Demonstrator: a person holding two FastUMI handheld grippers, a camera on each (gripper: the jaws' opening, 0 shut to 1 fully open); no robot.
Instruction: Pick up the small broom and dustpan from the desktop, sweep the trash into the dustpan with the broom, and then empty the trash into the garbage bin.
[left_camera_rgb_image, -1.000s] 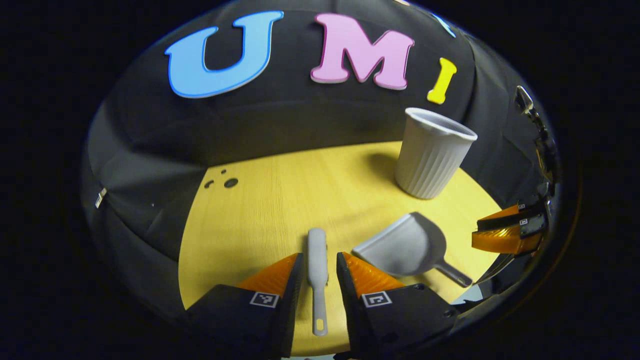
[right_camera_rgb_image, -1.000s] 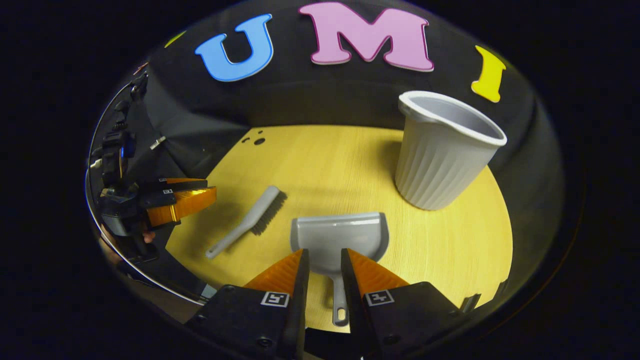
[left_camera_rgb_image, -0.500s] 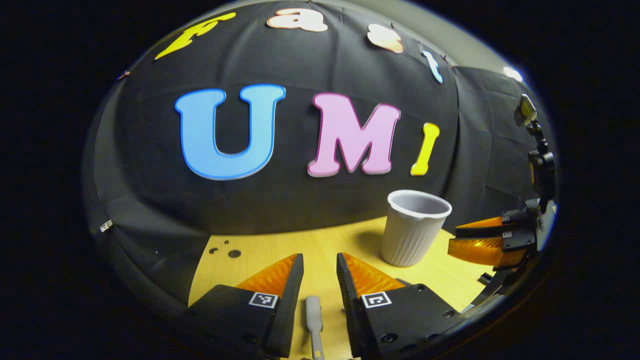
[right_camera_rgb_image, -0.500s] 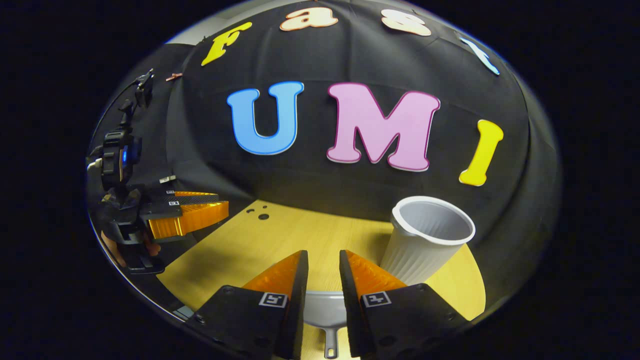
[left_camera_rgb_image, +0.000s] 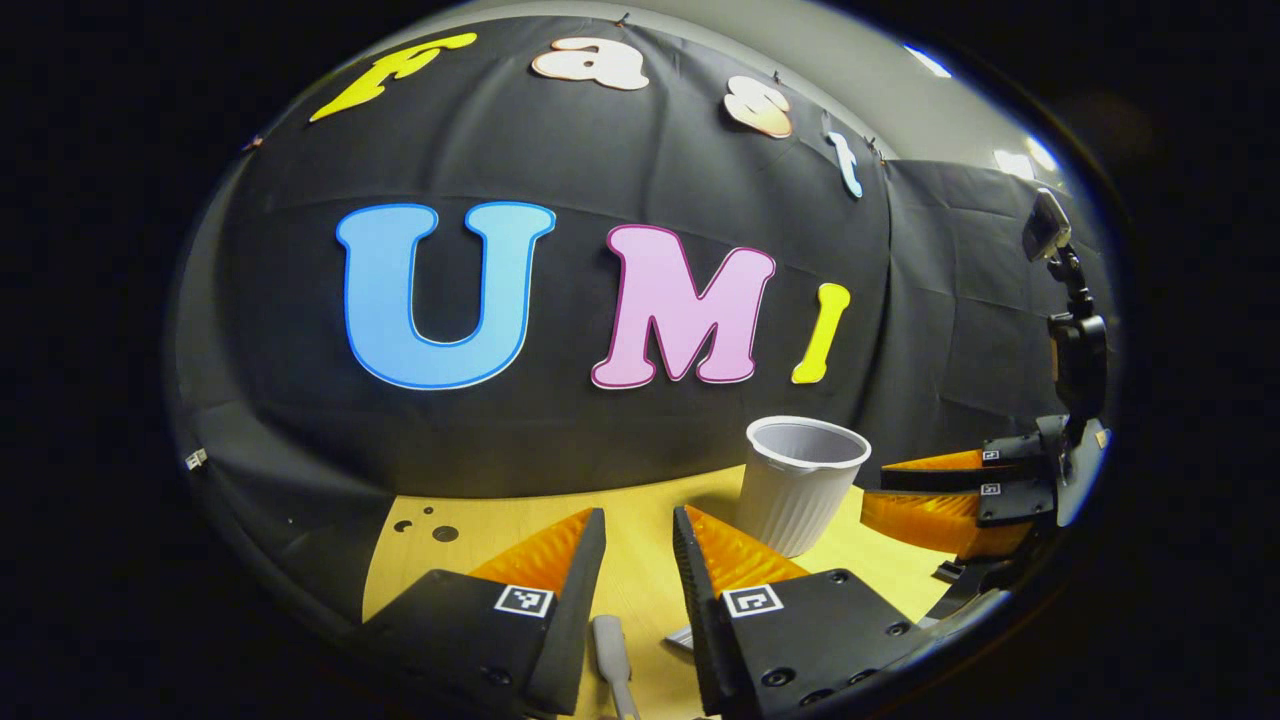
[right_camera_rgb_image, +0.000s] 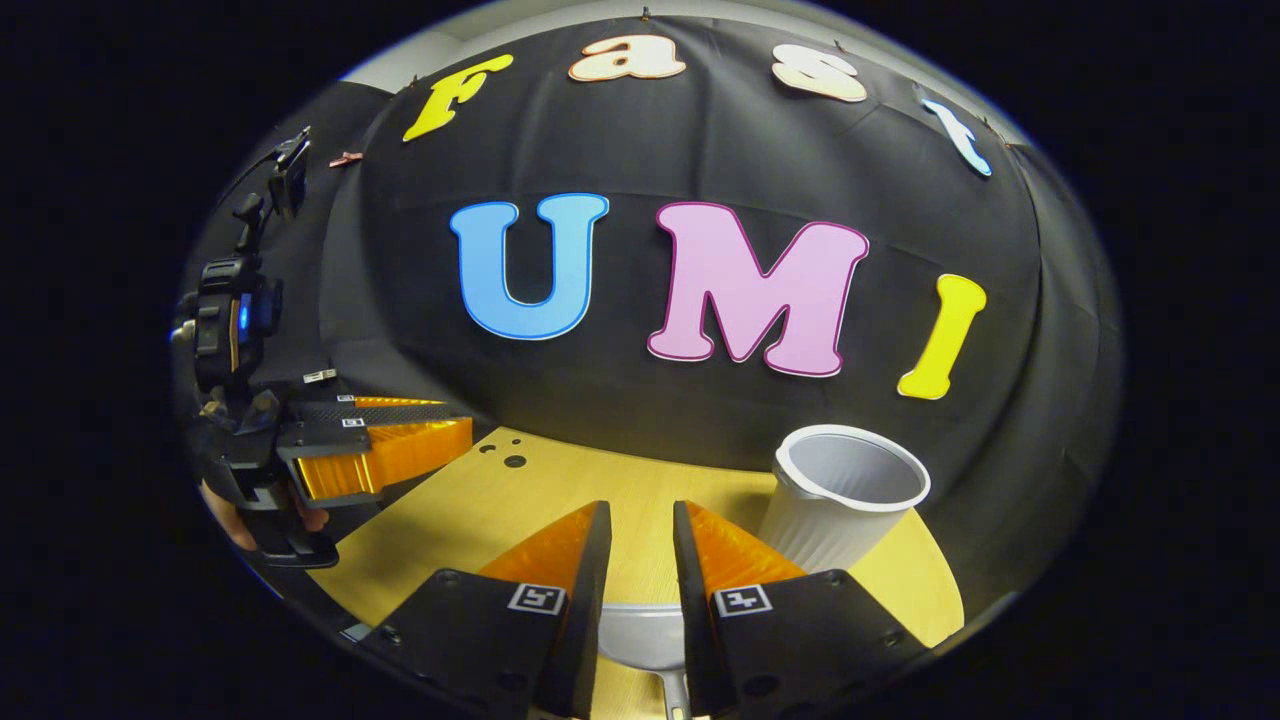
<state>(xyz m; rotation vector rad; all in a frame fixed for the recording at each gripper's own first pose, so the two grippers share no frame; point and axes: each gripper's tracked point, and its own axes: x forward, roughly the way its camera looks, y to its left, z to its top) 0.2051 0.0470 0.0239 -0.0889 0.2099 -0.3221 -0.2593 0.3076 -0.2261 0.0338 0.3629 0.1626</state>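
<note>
1. Left gripper (left_camera_rgb_image: 638, 525), left gripper view: my fingers parted, gripping nothing; broom (left_camera_rgb_image: 610, 665) lies on the desktop (left_camera_rgb_image: 640, 590) between and below them. Garbage bin (left_camera_rgb_image: 800, 480) upright, ahead right.
2. Right gripper (right_camera_rgb_image: 640, 520), right gripper view: fingers parted, empty; dustpan (right_camera_rgb_image: 640, 635) flat below them, bin just right.
</note>
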